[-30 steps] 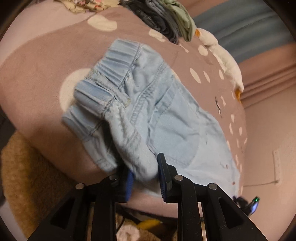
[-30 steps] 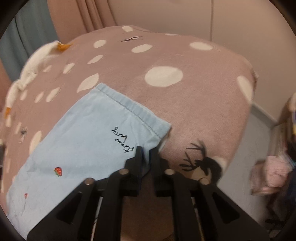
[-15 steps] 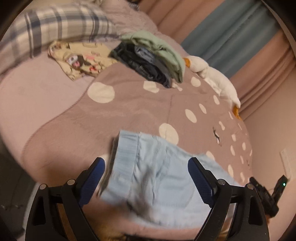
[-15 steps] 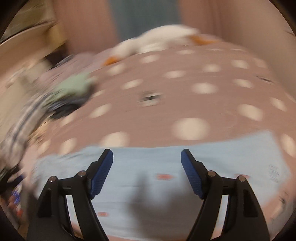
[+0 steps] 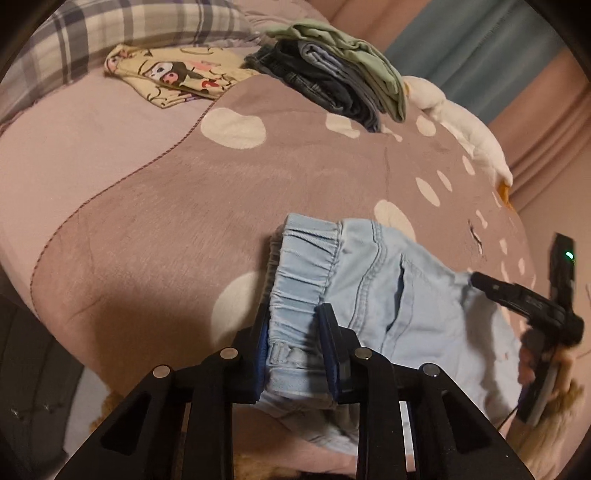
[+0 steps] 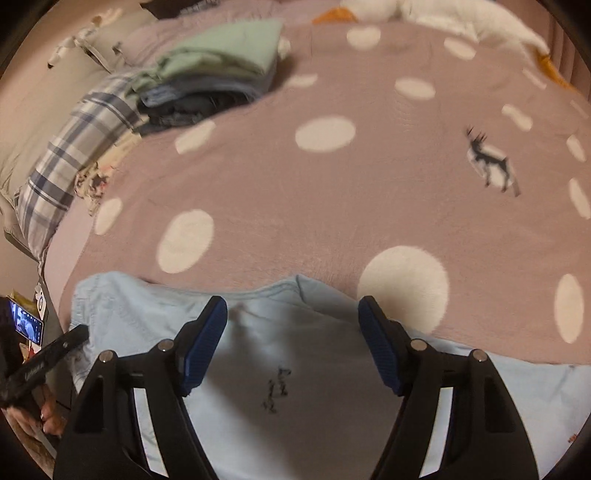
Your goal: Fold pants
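Light blue denim pants [image 5: 373, 280] lie on a mauve blanket with white dots [image 5: 184, 206] at the near edge of the bed. My left gripper [image 5: 293, 339] is shut on the elastic waistband [image 5: 301, 266] of the pants. In the right wrist view the pants [image 6: 295, 369] spread flat below my right gripper [image 6: 293, 343], which is open and empty just above the cloth, over a small black print [image 6: 275, 391]. The right gripper's body also shows at the right of the left wrist view [image 5: 535, 306].
A stack of folded clothes [image 5: 332, 74] topped by a green garment sits at the far side of the bed. A yellow cartoon-print cloth [image 5: 173, 74] and a plaid pillow [image 5: 110, 33] lie at the back left. A white plush [image 5: 461, 122] rests at the back right.
My left gripper was open half a second ago and has shut on the waistband. My right gripper stays open and has moved lower over the pants.
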A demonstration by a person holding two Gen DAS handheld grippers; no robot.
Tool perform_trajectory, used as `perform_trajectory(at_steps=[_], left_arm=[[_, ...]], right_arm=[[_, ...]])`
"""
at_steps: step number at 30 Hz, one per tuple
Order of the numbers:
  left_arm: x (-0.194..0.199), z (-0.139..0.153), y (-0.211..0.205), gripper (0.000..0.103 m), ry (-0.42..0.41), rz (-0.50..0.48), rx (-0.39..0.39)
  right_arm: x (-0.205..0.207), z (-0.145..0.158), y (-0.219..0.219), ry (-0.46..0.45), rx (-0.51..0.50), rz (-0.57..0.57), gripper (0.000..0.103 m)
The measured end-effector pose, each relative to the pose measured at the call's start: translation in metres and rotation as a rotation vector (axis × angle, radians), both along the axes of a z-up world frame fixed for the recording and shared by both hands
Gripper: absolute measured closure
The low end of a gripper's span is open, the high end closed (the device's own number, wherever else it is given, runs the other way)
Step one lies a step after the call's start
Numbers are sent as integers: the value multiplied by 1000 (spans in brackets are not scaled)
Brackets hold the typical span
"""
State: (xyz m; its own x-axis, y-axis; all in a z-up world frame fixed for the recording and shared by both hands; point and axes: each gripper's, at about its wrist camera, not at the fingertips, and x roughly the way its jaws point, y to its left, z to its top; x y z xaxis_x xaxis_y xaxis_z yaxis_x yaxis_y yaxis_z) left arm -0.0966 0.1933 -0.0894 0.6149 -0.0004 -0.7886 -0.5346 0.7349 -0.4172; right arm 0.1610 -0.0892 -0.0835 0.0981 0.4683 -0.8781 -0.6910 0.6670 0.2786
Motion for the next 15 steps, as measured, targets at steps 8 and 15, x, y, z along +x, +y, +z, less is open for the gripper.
perform_trajectory(at_steps=[8,15], left_arm=[[4,0,0,75,6,19,1],[6,1,-1,73,20,22,14]], right_arm=[[-1,16,-11,-42,122,-61,98],[-3,-15,-2,-55,48,-64,97]])
